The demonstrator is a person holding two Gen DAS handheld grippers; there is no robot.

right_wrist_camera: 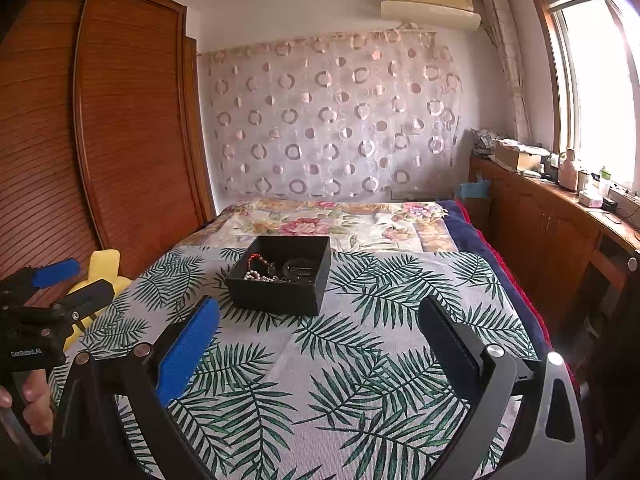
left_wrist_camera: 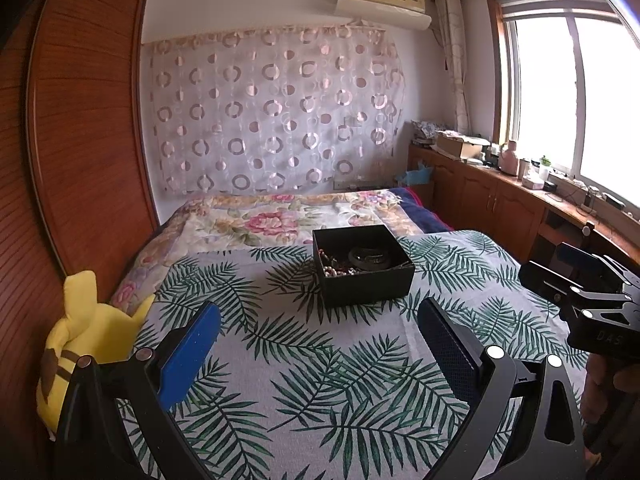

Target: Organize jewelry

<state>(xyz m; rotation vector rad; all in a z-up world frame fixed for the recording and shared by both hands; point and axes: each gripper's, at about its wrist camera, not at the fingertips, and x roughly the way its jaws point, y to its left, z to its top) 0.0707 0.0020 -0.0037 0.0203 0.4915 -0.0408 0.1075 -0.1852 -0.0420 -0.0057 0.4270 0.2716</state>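
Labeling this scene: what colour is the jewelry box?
Black, the jewelry box is open-topped; clearest in the right wrist view.

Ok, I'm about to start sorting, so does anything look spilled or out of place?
Nothing spilled. The black box sits upright on the leaf-print cloth, with the jewelry lying jumbled inside it.

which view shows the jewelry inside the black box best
The right wrist view: it looks down into the black box, showing the pale bead strand, a reddish strand and a dark bangle. The left wrist view shows the same box, with beads mostly hidden behind the near wall.
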